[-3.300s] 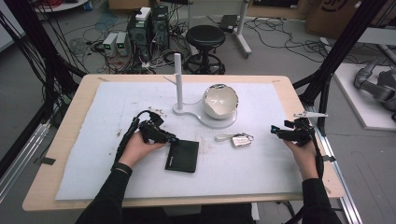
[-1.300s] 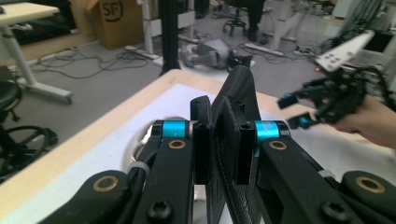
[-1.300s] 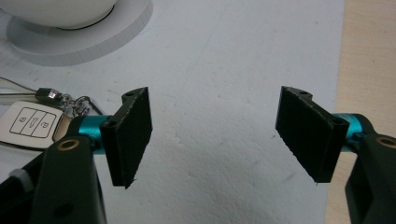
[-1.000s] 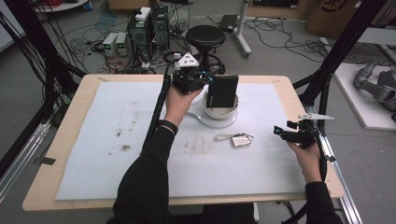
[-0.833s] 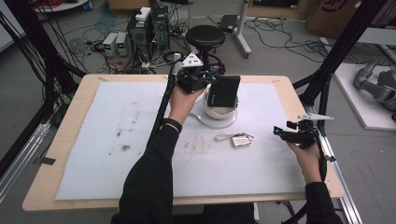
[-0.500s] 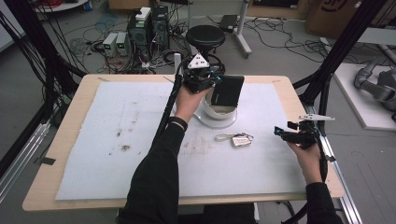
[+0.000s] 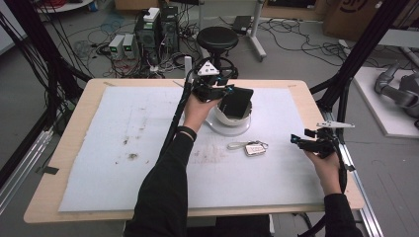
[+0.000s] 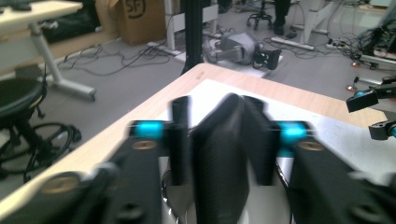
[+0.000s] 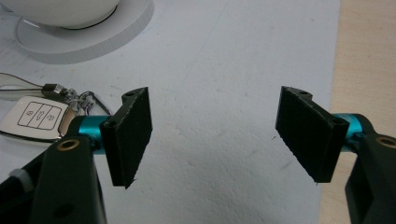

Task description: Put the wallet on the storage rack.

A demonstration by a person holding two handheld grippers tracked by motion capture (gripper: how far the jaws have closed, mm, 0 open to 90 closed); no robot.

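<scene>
**High view sets the wallet over the white bowl; the gripper views fill in the jaws**

High view: the left gripper (image 7: 228, 92) reaches across the table (image 7: 69, 123) and holds a black wallet (image 7: 236, 102) at the white bowl (image 7: 228, 120), whose wide flat base sits on the pale mat (image 7: 148, 143). From above the wallet looks tilted, its lower end inside the bowl's rim. A key fob (image 7: 255, 148) on a strap lies on the mat just in front of the bowl, and the right gripper (image 7: 300, 141) hovers near the table's right edge, well apart from the bowl.

Left gripper view, though blurred, shows what the overhead angle hides: the wallet (image 8: 219, 158) stands between the two jaws, which have just been opening. A gap shows on the left pad's side; whether the right pad touches the wallet I cannot tell.

Right gripper view shows that gripper's fingers (image 9: 132, 135) spread wide with nothing between them, only bare mat (image 9: 219, 93). The key fob (image 9: 37, 115) lies beside its left jaw and the bowl's base (image 9: 93, 32) sits beyond.
</scene>
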